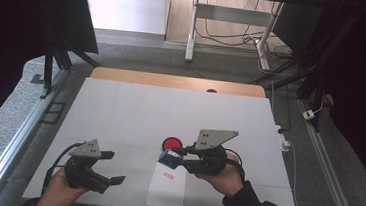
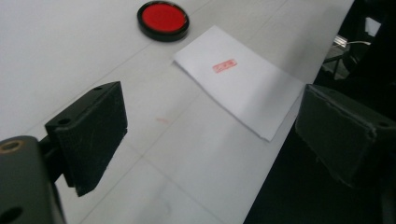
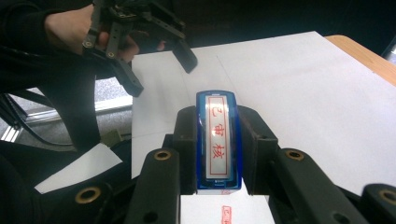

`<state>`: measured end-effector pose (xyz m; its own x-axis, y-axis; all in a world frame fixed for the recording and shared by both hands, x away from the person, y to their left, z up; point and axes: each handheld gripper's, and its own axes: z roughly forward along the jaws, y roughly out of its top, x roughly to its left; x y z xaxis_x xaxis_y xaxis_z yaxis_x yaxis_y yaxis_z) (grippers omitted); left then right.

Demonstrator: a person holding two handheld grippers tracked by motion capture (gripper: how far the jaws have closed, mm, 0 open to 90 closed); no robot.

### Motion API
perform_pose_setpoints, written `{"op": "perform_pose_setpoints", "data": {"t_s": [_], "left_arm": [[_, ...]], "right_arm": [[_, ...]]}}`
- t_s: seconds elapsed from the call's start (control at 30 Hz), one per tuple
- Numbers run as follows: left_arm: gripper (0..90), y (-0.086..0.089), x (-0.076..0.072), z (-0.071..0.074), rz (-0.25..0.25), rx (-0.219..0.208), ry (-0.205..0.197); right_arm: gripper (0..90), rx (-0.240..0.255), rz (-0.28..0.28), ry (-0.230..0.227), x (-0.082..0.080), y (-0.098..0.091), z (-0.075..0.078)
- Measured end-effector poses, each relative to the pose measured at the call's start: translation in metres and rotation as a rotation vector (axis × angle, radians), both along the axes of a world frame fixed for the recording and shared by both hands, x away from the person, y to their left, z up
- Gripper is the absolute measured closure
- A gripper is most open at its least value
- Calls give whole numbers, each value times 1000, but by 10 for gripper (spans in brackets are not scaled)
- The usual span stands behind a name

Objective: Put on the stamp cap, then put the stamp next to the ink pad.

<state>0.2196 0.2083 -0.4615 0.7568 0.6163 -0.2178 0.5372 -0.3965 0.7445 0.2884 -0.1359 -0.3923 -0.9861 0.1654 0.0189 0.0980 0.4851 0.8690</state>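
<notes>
Currently the right gripper (image 1: 175, 158) clamps the blue stamp (image 1: 169, 158) above the stamped paper sheet (image 1: 165, 192), red ink pad (image 1: 171, 143) at twelve o'clock, while the left gripper (image 1: 115, 167) stands wide and empty at nine o'clock; unheld, the sheet could shift and smear.

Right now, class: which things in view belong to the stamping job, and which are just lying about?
In the job:
blue stamp, clamped in right gripper
stamped paper sheet
red ink pad

Lying about:
floor cables
white plug
</notes>
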Motion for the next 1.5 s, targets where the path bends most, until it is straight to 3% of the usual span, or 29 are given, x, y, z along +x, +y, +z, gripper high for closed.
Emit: {"op": "perform_pose_setpoints", "data": {"t_s": [0.37, 0.57, 0.8, 1.0, 1.5], "left_arm": [[25, 19, -13, -7, 82, 18, 10], [10, 28, -18, -9, 112, 10, 11], [7, 36, -23, -12, 142, 32, 10], [7, 39, -26, -14, 156, 61, 11], [0, 39, -26, -15, 154, 70, 16]], "right_arm": [[709, -18, -49, 12, 5, -5, -3], [708, -29, -66, 9, 6, -7, -2], [708, -30, -89, 11, 9, -11, -3], [708, -32, -116, 18, 11, -15, -4], [708, -57, -197, 14, 26, -33, -9]]}}
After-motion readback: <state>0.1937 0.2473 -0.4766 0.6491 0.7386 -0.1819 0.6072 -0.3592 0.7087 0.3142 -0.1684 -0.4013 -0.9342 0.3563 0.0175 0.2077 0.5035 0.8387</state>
